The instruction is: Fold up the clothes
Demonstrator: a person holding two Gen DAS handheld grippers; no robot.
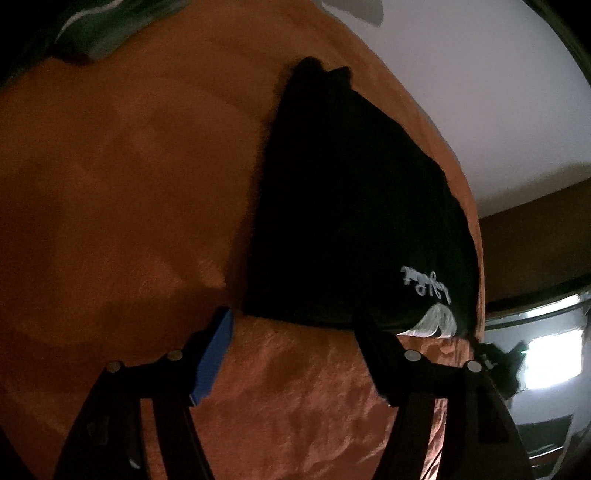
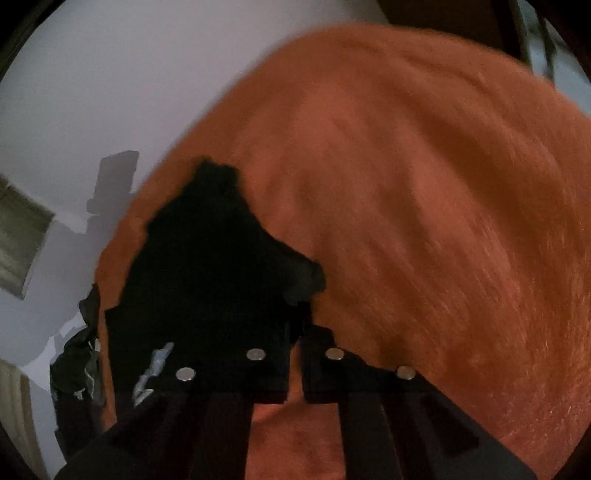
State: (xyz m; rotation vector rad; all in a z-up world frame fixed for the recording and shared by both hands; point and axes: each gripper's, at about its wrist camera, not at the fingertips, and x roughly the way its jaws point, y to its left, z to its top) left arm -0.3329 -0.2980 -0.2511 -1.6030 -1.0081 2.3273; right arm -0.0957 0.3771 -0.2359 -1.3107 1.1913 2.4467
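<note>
A black garment [image 1: 351, 221] with a white print [image 1: 428, 288] lies folded narrow on an orange blanket [image 1: 110, 184], close to the bed's right edge. My left gripper [image 1: 295, 332] is open at the garment's near end, its fingers spread wide over bare blanket, the blue pad [image 1: 214, 354] on the left. In the right wrist view the same black garment [image 2: 207, 266] lies ahead and to the left. My right gripper [image 2: 300, 328] has its fingers almost together on a dark fold at the garment's right corner. That view is blurred.
The orange blanket [image 2: 424, 184] spreads wide to the right of the garment. Pale floor [image 2: 92, 92] lies beyond the bed edge. A dark bundle [image 2: 77, 365] sits off the bed's left side. A green cloth [image 1: 92, 33] lies at the far end, and a shiny metal object [image 1: 546, 332] at the right.
</note>
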